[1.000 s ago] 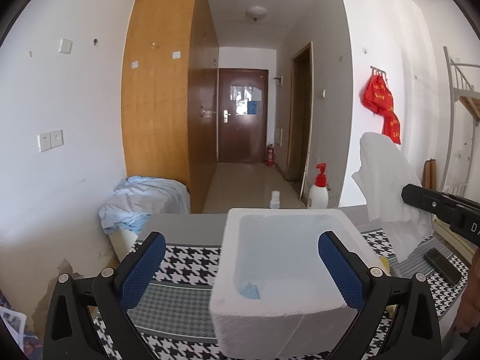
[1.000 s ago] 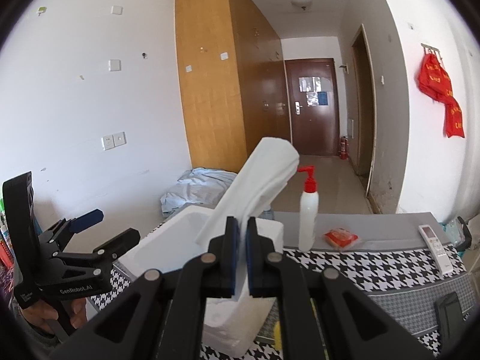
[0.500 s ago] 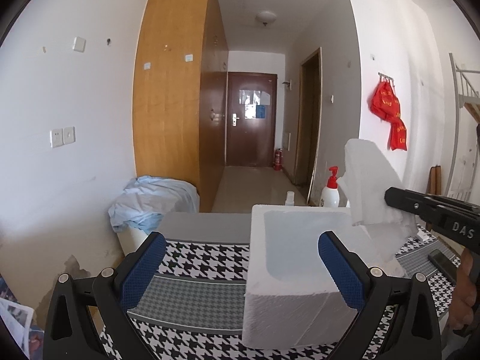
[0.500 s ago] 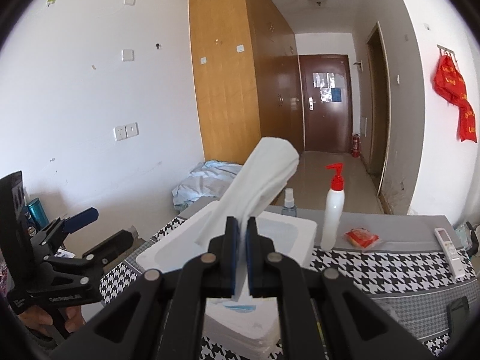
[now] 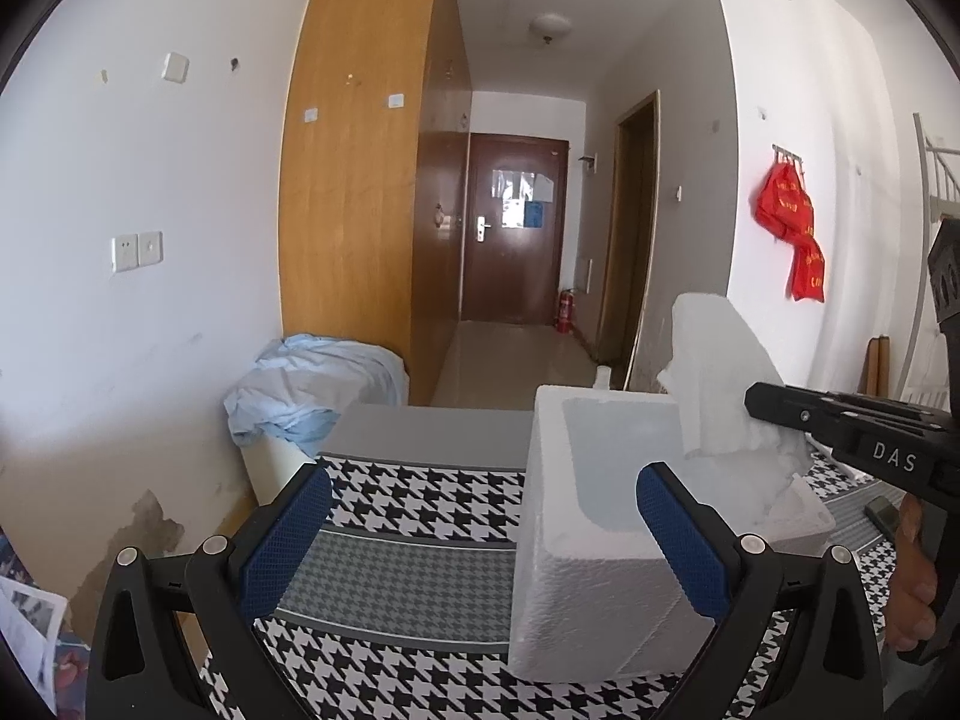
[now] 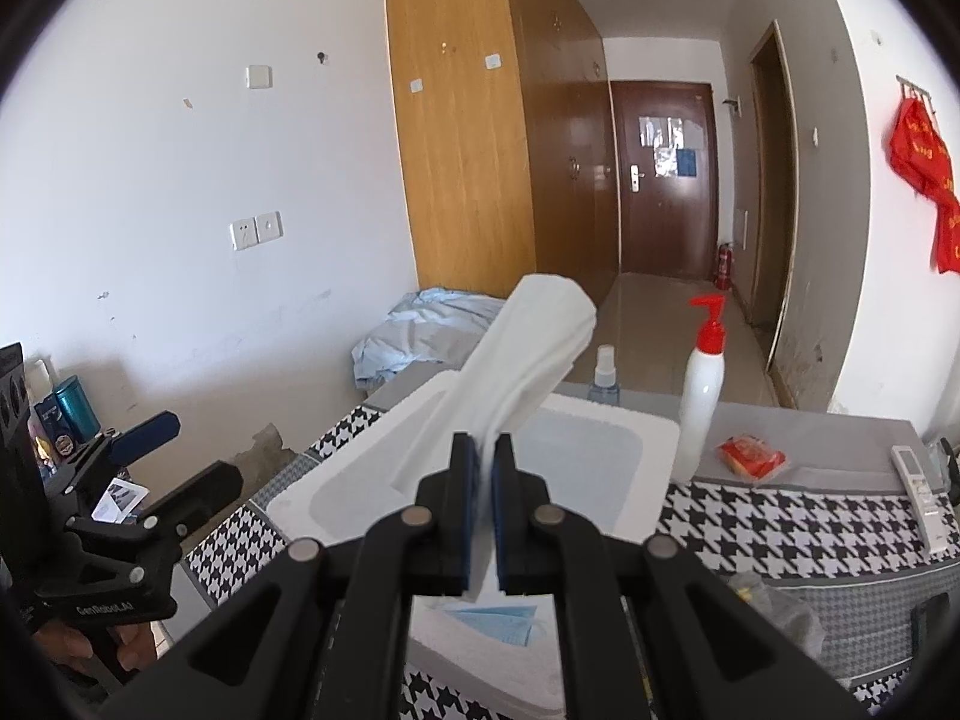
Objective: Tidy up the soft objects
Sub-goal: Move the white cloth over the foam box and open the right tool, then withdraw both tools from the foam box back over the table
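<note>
A white foam box (image 5: 594,546) stands on the houndstooth tablecloth (image 5: 420,498); it also shows in the right wrist view (image 6: 606,456). My right gripper (image 6: 486,480) is shut on a white cloth (image 6: 528,354) and holds it over the box. In the left wrist view the cloth (image 5: 714,384) hangs over the box's right side. A blue face mask (image 6: 498,624) lies in the box under the gripper. My left gripper (image 5: 477,534) is open and empty, left of the box; it also appears at the left edge of the right wrist view (image 6: 174,468).
A white pump bottle with red top (image 6: 702,396), a small spray bottle (image 6: 603,378), a red packet (image 6: 750,456) and a remote (image 6: 918,474) sit at the table's back. A light blue sheet (image 5: 312,396) is heaped left of the table, by the wall.
My right gripper has carried the white cloth leftwards to above the foam box. My left gripper has shifted left, so the box now sits to its right.
</note>
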A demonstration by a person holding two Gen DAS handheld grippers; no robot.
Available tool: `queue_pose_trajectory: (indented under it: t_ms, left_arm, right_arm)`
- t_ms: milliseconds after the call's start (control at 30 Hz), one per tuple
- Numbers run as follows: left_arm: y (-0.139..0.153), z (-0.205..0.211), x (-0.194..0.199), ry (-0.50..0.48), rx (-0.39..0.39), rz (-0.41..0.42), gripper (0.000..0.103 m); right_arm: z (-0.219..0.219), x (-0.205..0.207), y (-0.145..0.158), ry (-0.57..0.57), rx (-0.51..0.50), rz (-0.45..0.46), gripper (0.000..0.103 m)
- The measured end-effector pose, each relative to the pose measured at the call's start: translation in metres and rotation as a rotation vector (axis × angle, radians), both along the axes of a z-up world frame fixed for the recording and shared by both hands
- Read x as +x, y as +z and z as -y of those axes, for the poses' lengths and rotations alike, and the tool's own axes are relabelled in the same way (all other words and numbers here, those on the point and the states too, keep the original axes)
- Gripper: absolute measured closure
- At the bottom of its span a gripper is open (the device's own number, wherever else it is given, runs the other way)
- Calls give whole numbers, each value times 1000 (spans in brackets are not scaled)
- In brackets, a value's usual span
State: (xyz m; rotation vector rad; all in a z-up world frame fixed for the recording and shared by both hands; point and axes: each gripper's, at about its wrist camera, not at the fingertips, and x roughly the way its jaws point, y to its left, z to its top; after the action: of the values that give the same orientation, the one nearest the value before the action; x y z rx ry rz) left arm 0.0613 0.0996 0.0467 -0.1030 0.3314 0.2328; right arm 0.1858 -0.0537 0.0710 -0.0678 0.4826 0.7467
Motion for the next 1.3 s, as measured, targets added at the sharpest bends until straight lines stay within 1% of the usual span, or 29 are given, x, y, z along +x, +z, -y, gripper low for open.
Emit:
queue_pose_trajectory:
  t_ms: [67,100,167,200,233,267,400,567,667,800,1033,1300]
  left_arm:
    - [-1,0,0,-3,-6,0,1]
    - [-2,-1,0,-4,-7,-1,1]
    - [-2,-1,0,-5,-9,-3,1]
    - [-3,-1,0,-6,-11,-3,1]
    - [-3,-1,-1,-6,-13,-4,1]
    - [-4,-1,0,-6,-13,-5,1]
    - [-4,-3,2,-3,-19,-10,1]
    - [-4,-2,2,-8,-20,-9,1]
    - [-5,1,2,-14,-17,-8,1]
    - [-4,7,0,-26,-13,-6,1]
    - [-2,19,-3,-46,-3,-4,1]
    - [0,27,-8,-61,2,1,1]
  right_arm:
    - [-1,2,-2,5,-4,-15,95]
    - [-2,3,-3,7,-6,-21,92]
    - [-3,3,-6,10,-11,-30,77]
    - [-4,3,-7,10,-11,-29,61]
    - [-4,2,-7,9,-10,-25,48]
    - [-4,1,-7,9,-7,-20,44]
    - [-2,-1,-8,15,-5,-15,43]
    - [4,-3,-5,6,5,-2,37]
    - [9,-7,-3,-1,7,13,35]
    - [18,-13,-1,-11,17,35,25]
    - [25,-22,1,-16,20,83,15]
    - [33,-30,3,-27,30,108,11]
